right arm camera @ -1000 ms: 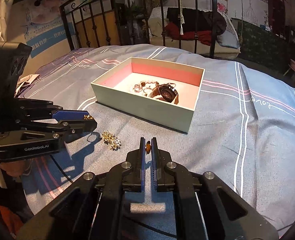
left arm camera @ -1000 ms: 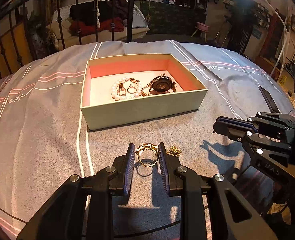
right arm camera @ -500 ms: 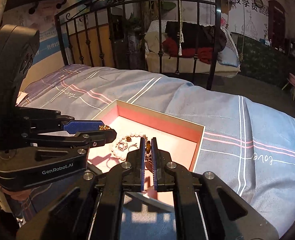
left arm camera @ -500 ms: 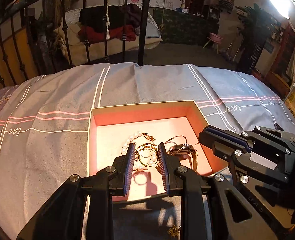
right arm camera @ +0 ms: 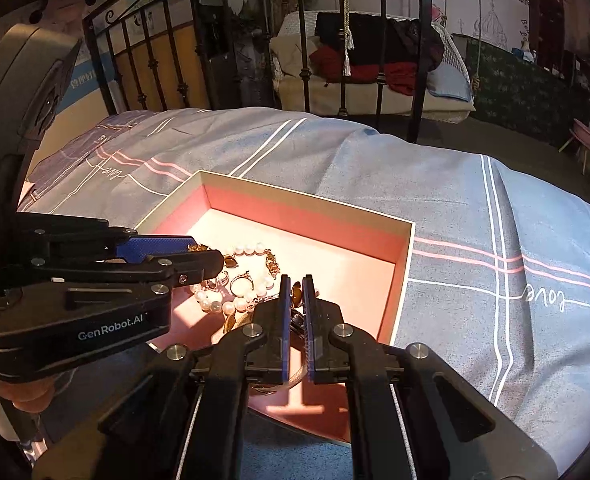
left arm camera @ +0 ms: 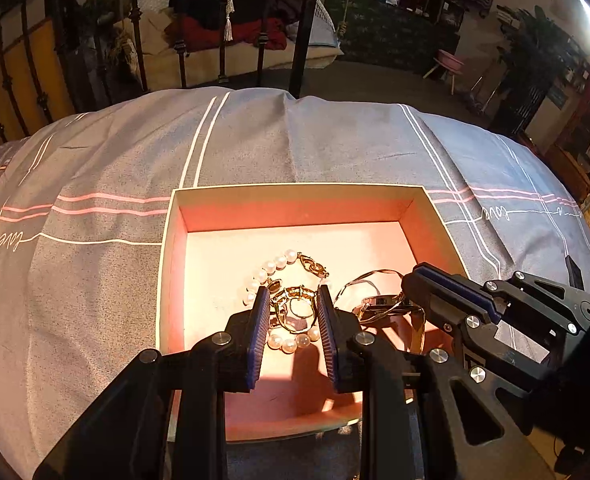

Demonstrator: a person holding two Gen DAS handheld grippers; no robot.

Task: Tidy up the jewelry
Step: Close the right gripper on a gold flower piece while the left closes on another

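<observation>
A gold ring [left arm camera: 295, 312] sits pinched between the two blue pads of the left tongs [left arm camera: 291, 320], low in the centre of the left wrist view, held above the floor of the one open box [left arm camera: 295, 192]. The box has pink inner walls and a pale floor, and it fills the middle and lower part of both views. On its floor lie one pearl bracelet [left arm camera: 263, 276], curled just behind and under the ring, and one watch [left arm camera: 379, 304] with a thin strap to the right of it. The right wrist view also shows two small rings [right arm camera: 241, 282] inside the loop of pearls.

The right tongs [right arm camera: 296, 292] are nearly closed on one small amber piece [right arm camera: 296, 290], too small to identify, also over the box. Both tongs tilt downward, side by side, the left one entering the right view from the left edge and the right one entering the left view from the lower right.

A second ago both tongs hung over the bedspread [left arm camera: 95, 280] in front of the box, beside a gold cluster lying on the cloth; now they are over the box, with the grips unchanged.

The box rests on a grey bed with pink and white stripes, and one black iron bed frame [right arm camera: 423, 60] stands behind.
</observation>
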